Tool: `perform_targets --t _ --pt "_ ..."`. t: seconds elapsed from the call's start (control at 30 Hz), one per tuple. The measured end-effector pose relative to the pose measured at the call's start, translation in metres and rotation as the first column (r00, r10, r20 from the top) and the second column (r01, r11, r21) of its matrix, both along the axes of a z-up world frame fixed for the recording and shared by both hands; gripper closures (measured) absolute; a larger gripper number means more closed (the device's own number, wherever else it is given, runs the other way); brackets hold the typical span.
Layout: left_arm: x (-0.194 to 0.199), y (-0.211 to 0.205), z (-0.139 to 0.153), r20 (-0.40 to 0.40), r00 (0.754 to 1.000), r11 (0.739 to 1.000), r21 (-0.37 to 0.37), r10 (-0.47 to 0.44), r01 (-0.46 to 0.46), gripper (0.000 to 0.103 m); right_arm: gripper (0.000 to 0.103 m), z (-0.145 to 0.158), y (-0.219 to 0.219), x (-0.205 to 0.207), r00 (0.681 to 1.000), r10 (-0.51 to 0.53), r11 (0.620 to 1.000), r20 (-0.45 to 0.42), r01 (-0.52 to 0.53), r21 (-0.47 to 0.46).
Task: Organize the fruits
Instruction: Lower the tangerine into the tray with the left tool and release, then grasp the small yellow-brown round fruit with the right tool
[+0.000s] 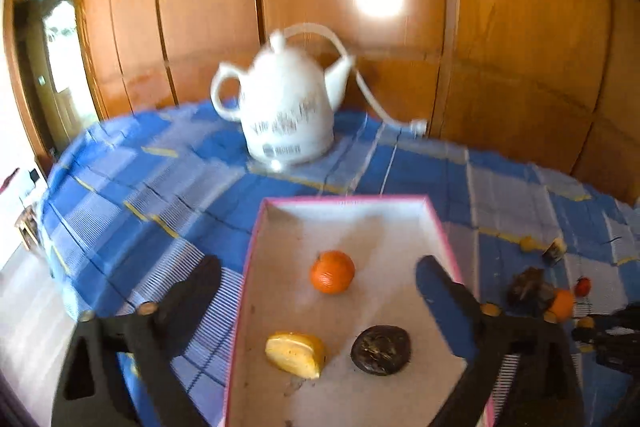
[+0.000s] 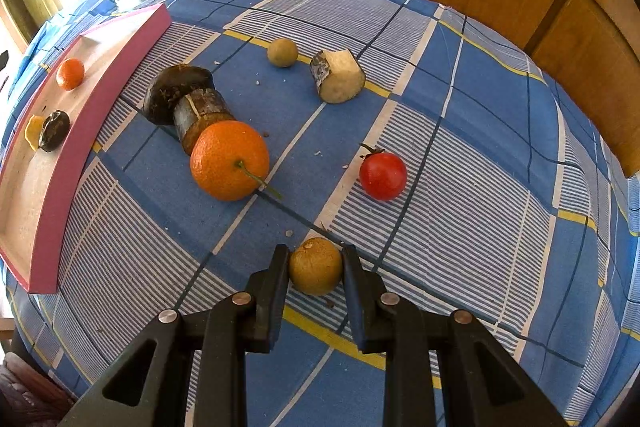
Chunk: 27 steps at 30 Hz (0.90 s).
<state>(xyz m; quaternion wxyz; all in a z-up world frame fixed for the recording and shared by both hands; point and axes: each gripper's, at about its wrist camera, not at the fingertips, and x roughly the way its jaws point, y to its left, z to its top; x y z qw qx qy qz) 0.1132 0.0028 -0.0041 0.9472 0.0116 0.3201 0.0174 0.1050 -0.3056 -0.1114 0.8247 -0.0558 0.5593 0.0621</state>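
Fruits are split between the pink-rimmed tray (image 1: 352, 205) on the left and the bench (image 2: 460, 227) to its right. Over the tray the left gripper (image 1: 320, 281) has its jaws wide open and empty; below it lie a small orange (image 1: 333, 271), a yellow wedge (image 1: 295, 354) and a dark round piece (image 1: 381, 349). On the cloth, the right gripper (image 2: 316, 267) has its jaws closed on a small brown round fruit (image 2: 316, 266). To do this step well, I'd lift it straight up, pass clear of the large orange (image 2: 229, 160) and the dark stack (image 2: 186, 107), and release low over a bare part of the tray so it won't roll.
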Motion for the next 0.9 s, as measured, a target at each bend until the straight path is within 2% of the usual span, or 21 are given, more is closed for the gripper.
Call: perform_targets --t 0.13,0.3,0.47,0.9 --pt "-0.03 -0.006 0.025 0.07 0.997 1.0 0.006 -0.013 0.013 0.0 0.077 0.0 0.0 -0.001 1.0 0.002 1.0 0.005 -0.002 -0.004" --pt "-0.056 -0.011 0.042 0.111 0.993 0.999 -0.008 -0.037 0.038 0.0 0.077 0.0 0.001 -0.003 1.0 0.002 1.0 0.013 -0.002 -0.009" --pt "-0.072 -0.018 0.055 0.145 0.988 0.998 0.009 -0.058 0.057 0.0 0.077 0.001 0.001 -0.004 1.0 0.001 1.0 0.017 -0.001 -0.006" --pt "-0.087 -0.021 0.064 0.162 0.984 0.997 0.018 -0.076 0.074 0.0 0.077 0.001 0.0 -0.003 1.0 0.0 1.0 0.018 0.0 -0.001"
